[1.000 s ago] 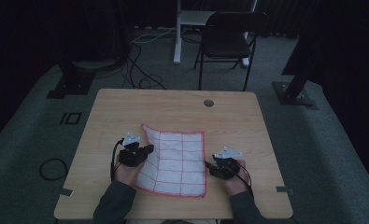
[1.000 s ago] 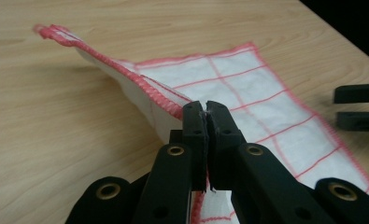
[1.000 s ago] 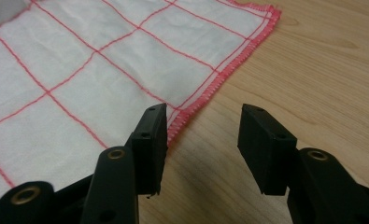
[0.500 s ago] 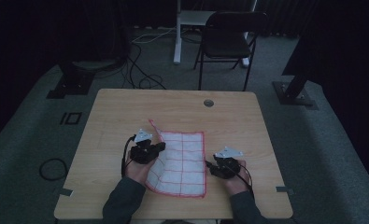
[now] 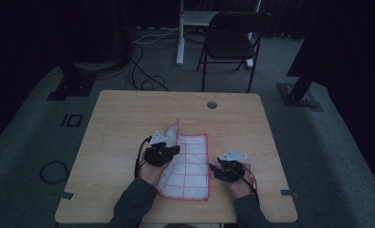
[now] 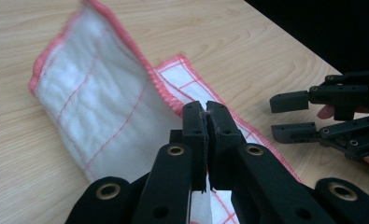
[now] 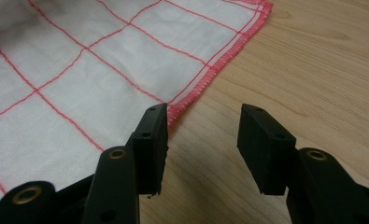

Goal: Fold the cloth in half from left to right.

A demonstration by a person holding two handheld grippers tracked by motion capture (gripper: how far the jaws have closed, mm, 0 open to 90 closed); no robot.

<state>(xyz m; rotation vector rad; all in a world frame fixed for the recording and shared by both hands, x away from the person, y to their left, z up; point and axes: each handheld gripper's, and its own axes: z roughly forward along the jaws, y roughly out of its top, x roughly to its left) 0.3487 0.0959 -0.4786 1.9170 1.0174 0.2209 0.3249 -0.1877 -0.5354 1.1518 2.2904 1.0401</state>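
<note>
1. From the high view I see the cloth [image 5: 187,166], white with a red grid and red hem, lying near the front middle of the tabletop [image 5: 118,118], between my 2 hands.
2. My left claw [image 5: 168,151] sits over the cloth's left side. In the left gripper view [image 6: 205,135] its 2 jaws are pressed together with a bit of cloth edge pinched between them.
3. The left part of the cloth is lifted off the wood and turned over toward the right, so a flap [image 6: 93,98] stands up at a slant with 1 corner pointing to the far side of the tabletop.
4. My right claw [image 5: 219,170] rests just beside the cloth's right hem, low on the tabletop. In the right gripper view [image 7: 203,140] its jaws stand apart with bare wood between them; the left jaw is right at the red hem [image 7: 205,74], though I cannot tell if it touches.
5. The flat part of the cloth runs with its long axis from the near edge toward the far edge of the tabletop, its right hem roughly straight along that line.
6. In the left gripper view I also see the right claw farther off, jaws apart, just beside the hem.
</note>
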